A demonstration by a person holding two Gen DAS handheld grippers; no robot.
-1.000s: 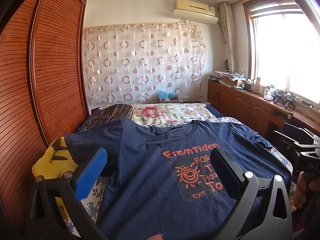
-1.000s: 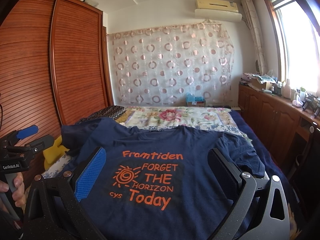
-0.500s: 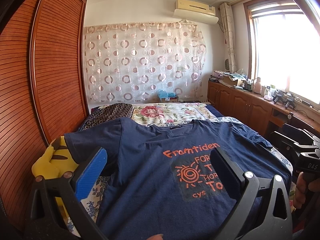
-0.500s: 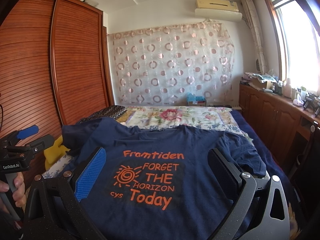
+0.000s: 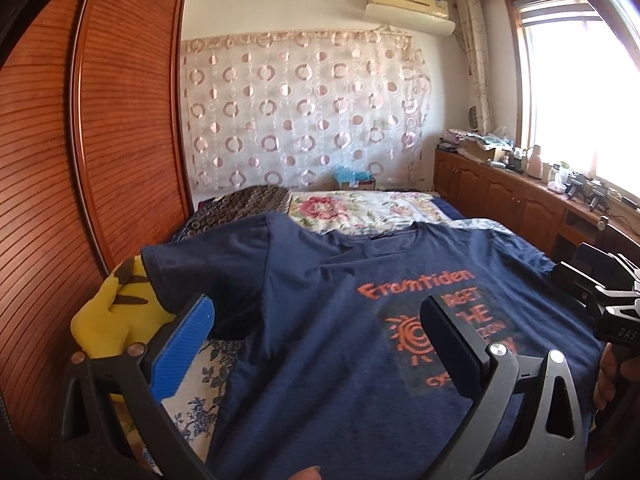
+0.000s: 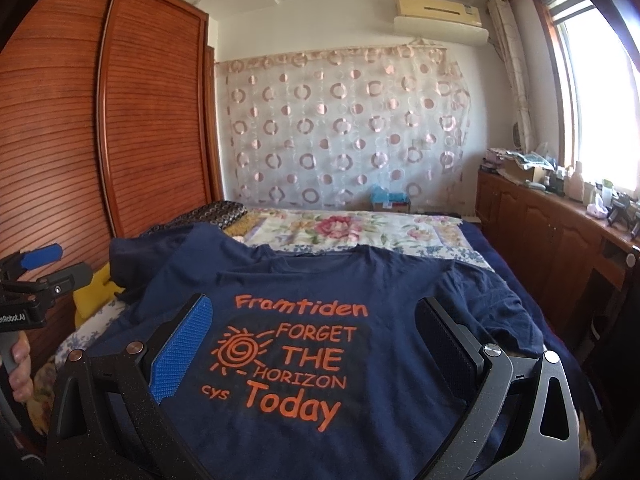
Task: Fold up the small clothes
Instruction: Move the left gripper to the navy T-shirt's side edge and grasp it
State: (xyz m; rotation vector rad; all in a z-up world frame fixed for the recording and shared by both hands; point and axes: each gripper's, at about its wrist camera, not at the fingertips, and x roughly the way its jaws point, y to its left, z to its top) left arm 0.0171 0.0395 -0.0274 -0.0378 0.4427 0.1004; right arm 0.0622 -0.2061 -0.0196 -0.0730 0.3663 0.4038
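A navy T-shirt (image 5: 328, 320) (image 6: 384, 292) with orange print lies spread face up on the bed, collar at the far end, sleeves out to both sides. My left gripper (image 5: 316, 320) hovers open above the shirt's left half, near the left sleeve (image 5: 208, 264). My right gripper (image 6: 312, 320) hangs open over the printed chest. Nothing sits between either pair of fingers. Each gripper shows at the edge of the other's view, the right gripper (image 5: 600, 300) and the left gripper (image 6: 36, 276), held by a hand.
The bed (image 6: 352, 228) has a floral quilt beyond the shirt. A yellow plush toy (image 5: 116, 312) lies at the bed's left edge against the wooden wardrobe (image 5: 88, 160). Wooden cabinets (image 6: 552, 220) with clutter run along the right under the window.
The left gripper has shifted a little to the left and turned, so the shirt's print sits further right in its view. The right gripper has barely moved. Both stay open.
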